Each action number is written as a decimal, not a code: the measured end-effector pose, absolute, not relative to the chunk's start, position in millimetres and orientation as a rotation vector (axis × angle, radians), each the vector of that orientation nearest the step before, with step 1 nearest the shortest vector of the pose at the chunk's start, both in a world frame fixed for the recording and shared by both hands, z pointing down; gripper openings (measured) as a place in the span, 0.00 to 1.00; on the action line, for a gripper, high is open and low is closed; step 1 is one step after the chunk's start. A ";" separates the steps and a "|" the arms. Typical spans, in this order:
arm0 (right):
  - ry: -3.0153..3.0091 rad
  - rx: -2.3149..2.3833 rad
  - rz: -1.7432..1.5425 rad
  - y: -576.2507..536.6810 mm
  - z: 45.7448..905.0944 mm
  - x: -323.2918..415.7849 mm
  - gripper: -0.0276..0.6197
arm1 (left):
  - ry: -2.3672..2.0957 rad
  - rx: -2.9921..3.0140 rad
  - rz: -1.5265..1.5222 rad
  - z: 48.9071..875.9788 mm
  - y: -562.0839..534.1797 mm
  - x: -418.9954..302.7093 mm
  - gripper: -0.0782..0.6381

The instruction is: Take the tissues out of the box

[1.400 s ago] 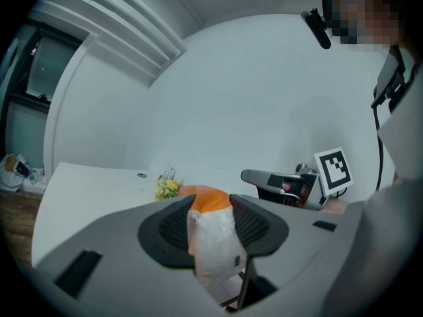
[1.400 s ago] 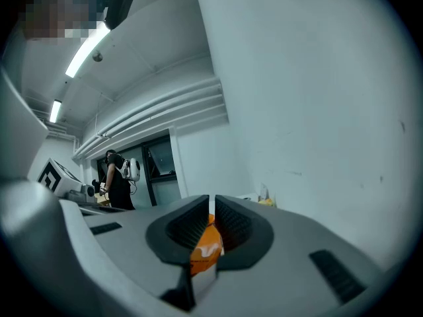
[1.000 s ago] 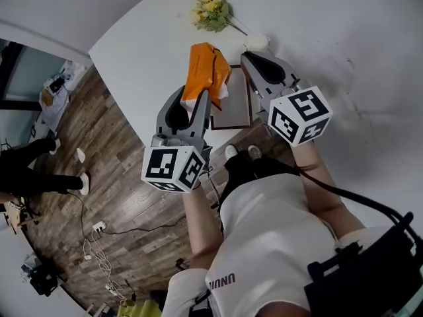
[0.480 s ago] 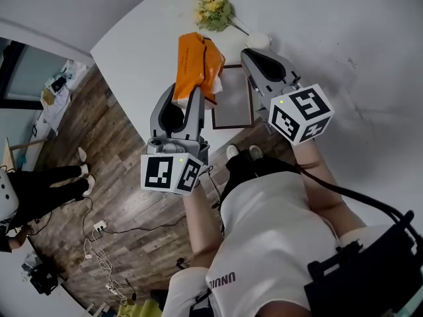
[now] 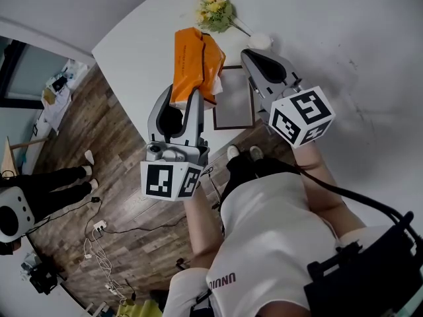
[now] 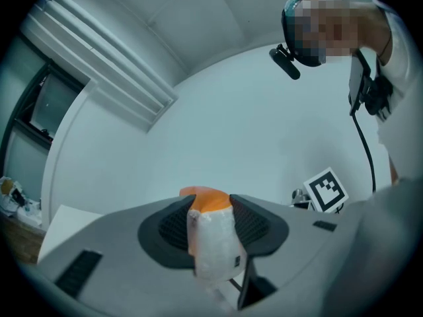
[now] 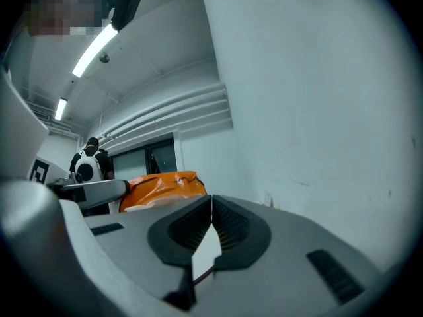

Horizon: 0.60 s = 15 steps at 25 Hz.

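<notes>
- The left gripper [image 5: 188, 102] had its two jaws clamped on the near end of an orange tissue pack [image 5: 192, 55], with the pads pressing on it from either side.
- The pack was held over the white table [image 5: 139, 51], between the person and a small bunch of yellow flowers [image 5: 215, 10].
- In the head view, the pack's long axis ran on from the gripper's own line. Its free end pointed away from the person, toward the flowers.
- In the left gripper view the pack showed end-on. A pale, clear-wrapped end faced the camera, and the orange showed at the top.
- The right gripper [image 5: 252, 59] had its jaws together at the tips, and nothing could be seen between them. It was just to the right of the pack and not touching it.
- A dark-framed flat board [image 5: 232, 104] lay on the table between the two grippers.
- A small white rounded thing [image 5: 260, 41] sat on the table beyond the right gripper's tips; what it was I could not tell.
</notes>
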State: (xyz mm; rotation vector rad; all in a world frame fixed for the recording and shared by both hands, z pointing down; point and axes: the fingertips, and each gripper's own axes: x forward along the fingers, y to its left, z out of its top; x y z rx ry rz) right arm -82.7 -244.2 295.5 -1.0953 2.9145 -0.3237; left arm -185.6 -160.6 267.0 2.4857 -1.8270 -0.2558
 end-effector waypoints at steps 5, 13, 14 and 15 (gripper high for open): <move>2.914 -1.095 -0.308 -245.0 299.5 -79.2 0.07 | -1.855 2.490 -0.273 265.6 -160.4 -185.9 0.34; 2.931 -1.100 -0.284 -245.3 306.1 -75.6 0.07 | -1.873 2.489 -0.318 264.2 -159.0 -186.6 0.34; 2.931 -1.103 -0.278 -245.6 306.0 -75.4 0.07 | -1.877 2.490 -0.324 263.4 -159.0 -187.0 0.34; 2.930 -1.106 -0.274 -245.6 305.4 -75.5 0.07 | -1.878 2.490 -0.328 262.4 -158.7 -187.3 0.34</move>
